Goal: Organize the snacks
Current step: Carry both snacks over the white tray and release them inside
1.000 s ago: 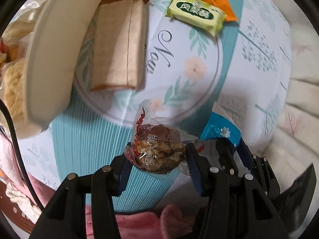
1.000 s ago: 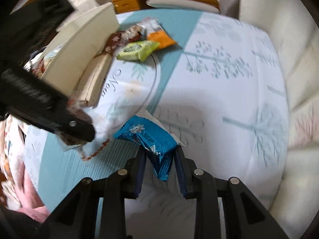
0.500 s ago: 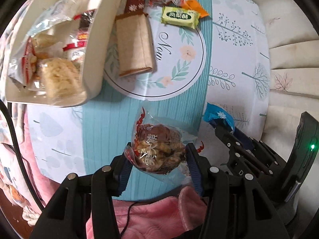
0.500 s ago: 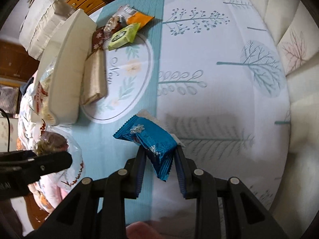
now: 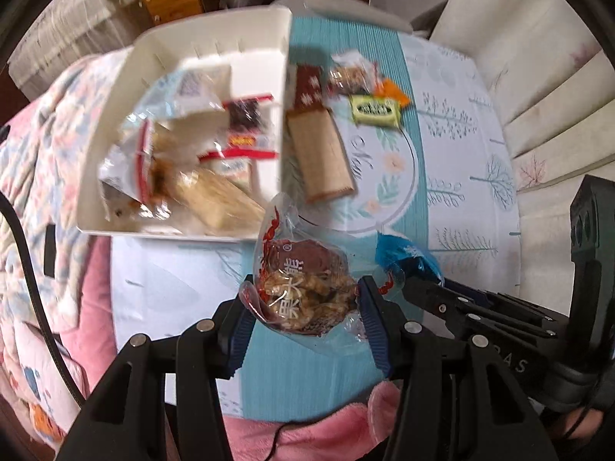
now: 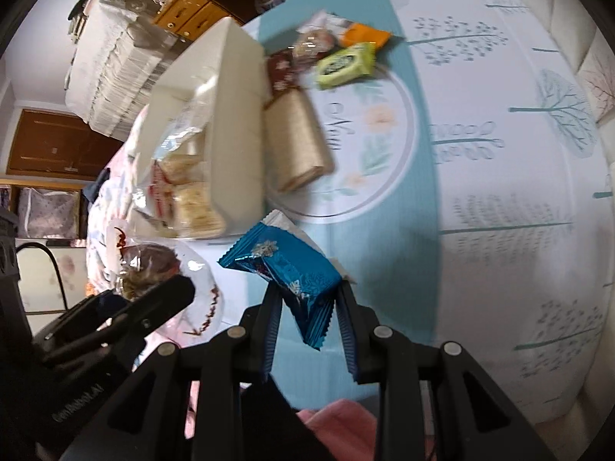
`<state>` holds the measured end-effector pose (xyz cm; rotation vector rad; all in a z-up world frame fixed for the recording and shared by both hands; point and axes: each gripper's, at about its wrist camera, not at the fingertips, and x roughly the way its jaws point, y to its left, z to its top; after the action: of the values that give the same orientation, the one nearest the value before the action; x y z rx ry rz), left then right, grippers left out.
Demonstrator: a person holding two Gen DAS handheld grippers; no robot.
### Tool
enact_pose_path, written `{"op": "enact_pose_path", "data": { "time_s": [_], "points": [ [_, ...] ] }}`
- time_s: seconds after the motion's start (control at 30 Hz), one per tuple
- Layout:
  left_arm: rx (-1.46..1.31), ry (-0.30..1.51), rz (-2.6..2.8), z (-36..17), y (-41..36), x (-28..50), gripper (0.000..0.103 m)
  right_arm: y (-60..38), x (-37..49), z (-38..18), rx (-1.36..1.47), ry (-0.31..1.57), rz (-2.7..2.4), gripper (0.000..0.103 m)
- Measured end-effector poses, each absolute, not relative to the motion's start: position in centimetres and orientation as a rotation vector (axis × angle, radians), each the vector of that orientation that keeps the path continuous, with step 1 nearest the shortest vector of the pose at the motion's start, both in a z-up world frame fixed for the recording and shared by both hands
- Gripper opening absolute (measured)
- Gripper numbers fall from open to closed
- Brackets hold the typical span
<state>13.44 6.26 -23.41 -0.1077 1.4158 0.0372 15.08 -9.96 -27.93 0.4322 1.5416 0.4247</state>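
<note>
My left gripper [image 5: 303,307] is shut on a clear packet of brown nut snack [image 5: 303,288], held well above the table. My right gripper [image 6: 307,307] is shut on a blue foil snack packet [image 6: 288,269], also in the air; that blue packet [image 5: 407,255] and the right gripper show at the right of the left wrist view. A white storage box [image 5: 276,77] with several packed snacks sits on the table's left. Beside it lie a tan wafer packet [image 5: 319,153], a green packet [image 5: 374,109], an orange packet [image 5: 392,90] and a dark red packet [image 5: 309,86].
The table carries a teal and white printed cloth [image 6: 499,153]. A cream cushioned seat [image 5: 538,96] runs along its right side. A pink floral blanket [image 5: 38,176] lies left of the table, and wooden drawers [image 6: 200,4] stand at the back.
Both grippers have risen with their packets, so the table looks smaller and farther. The white box's inside has come fully into the left wrist view. Both views have rolled.
</note>
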Motion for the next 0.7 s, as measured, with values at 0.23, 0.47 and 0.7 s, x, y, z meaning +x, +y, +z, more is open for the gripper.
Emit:
{"op": "enact_pose_path", "data": {
  "time_s": [0.23,0.47,0.7],
  "points": [
    [-0.077,1.311,0.024,-21.6,11.2,13.1,0.05,-6.2,14.8,-26.0,0.529,1.518,0.434,0.029],
    [-0.057,1.227,-0.017,-21.1,16.1,13.8,0.05,-2.6,15.4,-25.0,0.575,1.483,0.394,0.029],
    [-0.001,1.134,-0.107,-21.4,19.7,15.3,0.05,0.6,16.9,-24.9,0.649,1.436,0.342,0.029]
  ]
}}
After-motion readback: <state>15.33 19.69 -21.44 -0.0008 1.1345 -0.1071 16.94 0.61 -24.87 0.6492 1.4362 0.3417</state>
